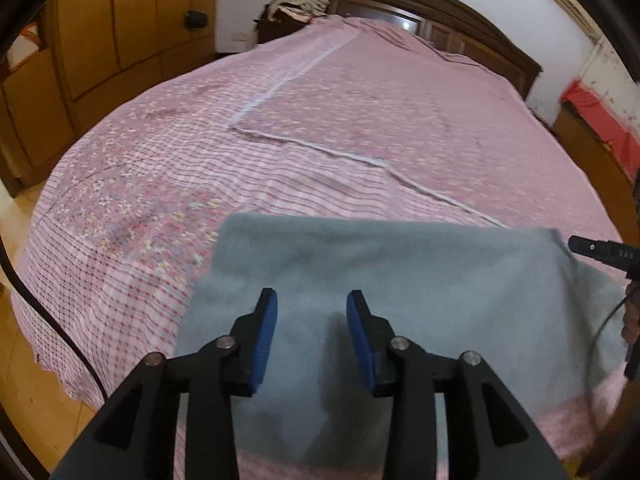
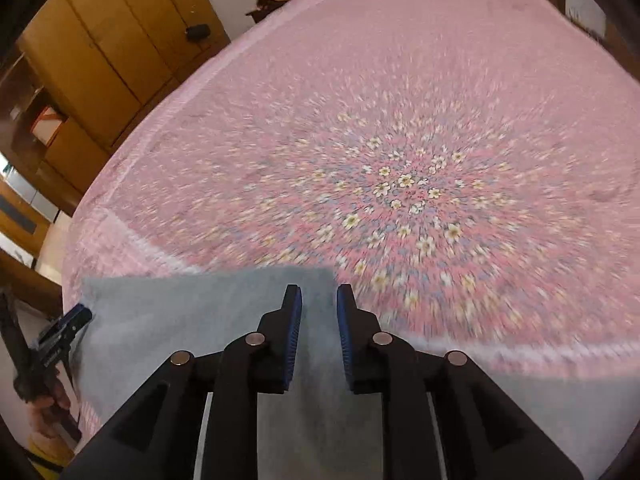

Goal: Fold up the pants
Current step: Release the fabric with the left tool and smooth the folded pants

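Grey pants (image 1: 400, 280) lie folded flat at the near edge of the pink bed (image 1: 320, 100), L gripper (image 1: 312, 304) & R gripper (image 2: 319, 300) both released above them; fold looks nearly done, maybe another left.

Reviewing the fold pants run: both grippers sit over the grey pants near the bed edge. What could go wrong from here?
1. The left gripper and right gripper both stand open above the grey pants; closing now may pinch the pink bedsheet too.
2. The pants lie near the bed's front edge, so a pull toward the person could drag them off.
3. The right wrist view is motion-blurred, so aiming is uncertain.
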Demonstrator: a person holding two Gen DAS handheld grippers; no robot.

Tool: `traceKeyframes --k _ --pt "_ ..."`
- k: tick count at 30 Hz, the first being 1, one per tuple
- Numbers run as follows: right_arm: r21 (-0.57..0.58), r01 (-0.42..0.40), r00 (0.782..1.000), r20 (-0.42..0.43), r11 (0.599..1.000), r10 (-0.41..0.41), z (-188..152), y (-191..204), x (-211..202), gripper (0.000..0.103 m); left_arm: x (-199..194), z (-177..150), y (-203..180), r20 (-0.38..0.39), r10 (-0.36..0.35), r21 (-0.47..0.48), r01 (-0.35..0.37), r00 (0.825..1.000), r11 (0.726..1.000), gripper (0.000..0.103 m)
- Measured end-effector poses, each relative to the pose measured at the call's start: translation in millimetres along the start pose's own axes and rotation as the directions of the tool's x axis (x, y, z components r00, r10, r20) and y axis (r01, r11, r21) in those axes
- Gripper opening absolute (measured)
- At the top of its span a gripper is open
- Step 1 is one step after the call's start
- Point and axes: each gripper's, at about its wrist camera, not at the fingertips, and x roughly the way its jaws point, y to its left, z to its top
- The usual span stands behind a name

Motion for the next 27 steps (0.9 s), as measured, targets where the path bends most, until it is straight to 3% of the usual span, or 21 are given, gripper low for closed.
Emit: traceKeyframes --k 6,11,19,27 --pt "-0.083 -0.062 0.996 -0.068 0.995 0.057 -58 34 -17 0.026 2 -21 -11 -0.005 0.014 0.036 -0.014 1.0 0.999 0.045" --pt "-0.183 0.013 0.987 -0.153 0.983 -0.041 -118 43 -8 0.026 12 -39 -2 0.01 -0.011 0.022 0.011 1.0 1.0 0.049" --pt "0.009 0.062 0.972 -0.23 0.998 -0.058 -174 -11 -26 0.024 10 -45 2 0.046 -0.067 -0.032 0.069 0.997 0.997 0.06" --pt "0.131 0.118 0.993 -0.022 0.984 -0.117 -164 -40 -97 0.024 1 -39 -1 0.023 -0.061 -0.012 0.061 0.998 0.998 0.061"
